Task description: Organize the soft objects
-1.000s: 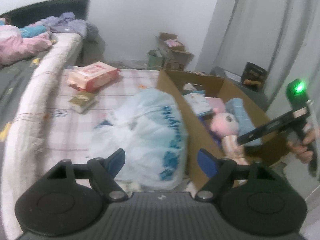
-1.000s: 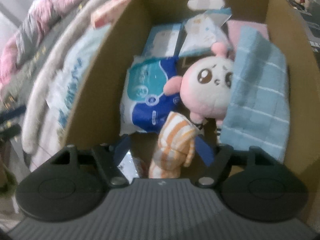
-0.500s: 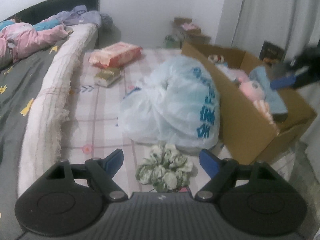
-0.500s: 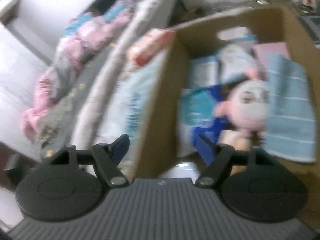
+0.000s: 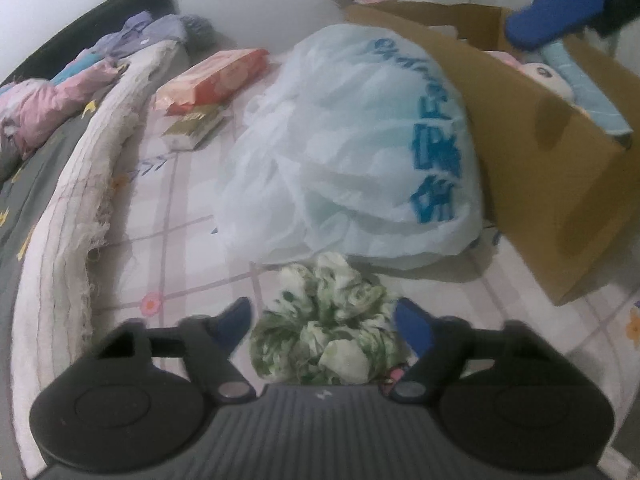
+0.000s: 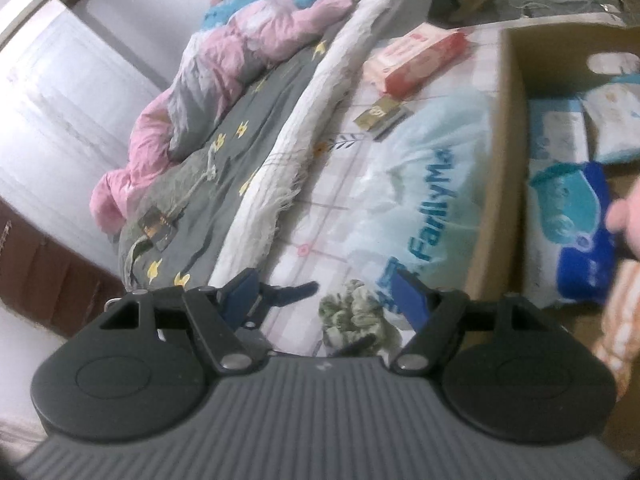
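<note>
A green and white floral scrunchie (image 5: 326, 320) lies on the checked sheet, between the open fingers of my left gripper (image 5: 324, 316), which is low over it. It also shows in the right wrist view (image 6: 354, 316). Behind it sits a pale blue plastic bag (image 5: 352, 152). A cardboard box (image 5: 540, 152) to the right holds a pink plush toy (image 5: 540, 74), a blue towel (image 5: 580, 88) and tissue packs (image 6: 576, 232). My right gripper (image 6: 324, 294) is open and empty, above the box's left wall; one of its blue fingers (image 5: 556, 26) shows in the left wrist view.
A red and pink wipes pack (image 5: 212, 80) and a small gold tissue pack (image 5: 196, 126) lie farther back on the sheet. A rolled white blanket (image 5: 84, 184) runs along the left. A grey quilt (image 6: 208, 168) and pink bedding (image 6: 224, 60) cover the bed.
My left gripper pulled back from the bag and dropped low over the scrunchie. My right gripper lifted out of the box and swung left; it no longer reaches toward the striped toy.
</note>
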Available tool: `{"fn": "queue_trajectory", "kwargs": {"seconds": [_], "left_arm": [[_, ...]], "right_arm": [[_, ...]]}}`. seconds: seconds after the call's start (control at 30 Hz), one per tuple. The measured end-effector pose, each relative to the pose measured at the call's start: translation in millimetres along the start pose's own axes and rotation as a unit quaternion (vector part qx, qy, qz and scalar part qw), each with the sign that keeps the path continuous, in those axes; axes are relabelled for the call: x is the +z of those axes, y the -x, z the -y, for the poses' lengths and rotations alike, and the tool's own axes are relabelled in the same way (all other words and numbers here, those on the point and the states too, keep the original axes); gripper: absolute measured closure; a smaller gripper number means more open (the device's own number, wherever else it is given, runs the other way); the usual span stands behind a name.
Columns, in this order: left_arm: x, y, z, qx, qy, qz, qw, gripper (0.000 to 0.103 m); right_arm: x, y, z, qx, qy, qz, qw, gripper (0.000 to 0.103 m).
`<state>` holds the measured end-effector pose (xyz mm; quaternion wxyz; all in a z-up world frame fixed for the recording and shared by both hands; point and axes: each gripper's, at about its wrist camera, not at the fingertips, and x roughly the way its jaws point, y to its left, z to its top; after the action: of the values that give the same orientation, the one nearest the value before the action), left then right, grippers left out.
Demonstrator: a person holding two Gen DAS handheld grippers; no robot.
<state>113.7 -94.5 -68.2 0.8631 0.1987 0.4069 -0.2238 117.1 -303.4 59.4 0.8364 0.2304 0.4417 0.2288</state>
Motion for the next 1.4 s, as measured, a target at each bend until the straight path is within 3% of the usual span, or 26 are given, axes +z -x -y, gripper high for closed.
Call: {"fn": "queue_trajectory", "kwargs": {"seconds": [0.03,0.17,0.37,0.4,0.43,0.63,0.8,0.93,1.03,1.2,1.4], "left_arm": [[-1.0,-2.4,-3.4,0.0,0.005,-0.004,1.0,0.043],[-8.8,-1.8,-23.6,-0.02,0.04,-0.006,0.999,0.064],[-16.3,6.7,-53.3,-0.007,0.063,0.003,0.998,0.079],[-17.2,7.5,-59.5,-0.007,0.07,0.005,0.9975,0.083],[-17.0,7.1,-65.8,-0.006,0.078,0.005,0.9969,0.093],[-9.1,-9.8,-104.6,0.005,0.123,0.0,0.9924,0.093],[-4.6,-17.9,-113.6,-0.004,0.126,-0.003,0.992,0.091],[-5.6,-20.2,-115.6,-0.017,0.128,-0.001,0.9916,0.083],[-7.4,-22.2,-116.6,-0.024,0.131,-0.001,0.991,0.082],[-9.4,-21.1,-117.7,-0.027,0.132,0.006,0.9909,0.081],[-15.1,-7.3,-120.0,-0.025,0.133,0.022,0.9906,0.055]], "right_arm": [[3.3,-2.2,-4.6,-0.002,0.004,-0.001,1.0,0.03],[22.6,-11.0,-16.7,-0.003,0.018,-0.006,1.0,0.03],[77.2,-47.6,-36.3,-0.014,0.034,-0.014,0.999,0.027],[90.5,-59.2,-38.4,-0.016,0.034,-0.019,0.999,0.026],[104.2,-71.9,-39.4,-0.02,0.029,-0.022,0.999,0.025],[182.4,-173.3,-24.9,-0.077,-0.035,-0.052,0.995,0.022],[224.4,-261.9,15.1,-0.157,-0.119,-0.08,0.977,0.022],[236.2,-307.9,31.8,-0.205,-0.137,-0.091,0.965,0.021],[238.2,-332.6,35.3,-0.23,-0.138,-0.098,0.958,0.021],[229.9,-358.0,33.3,-0.251,-0.107,-0.106,0.956,0.023],[226.5,-355.8,32.6,-0.24,-0.093,-0.089,0.962,0.035]]}}
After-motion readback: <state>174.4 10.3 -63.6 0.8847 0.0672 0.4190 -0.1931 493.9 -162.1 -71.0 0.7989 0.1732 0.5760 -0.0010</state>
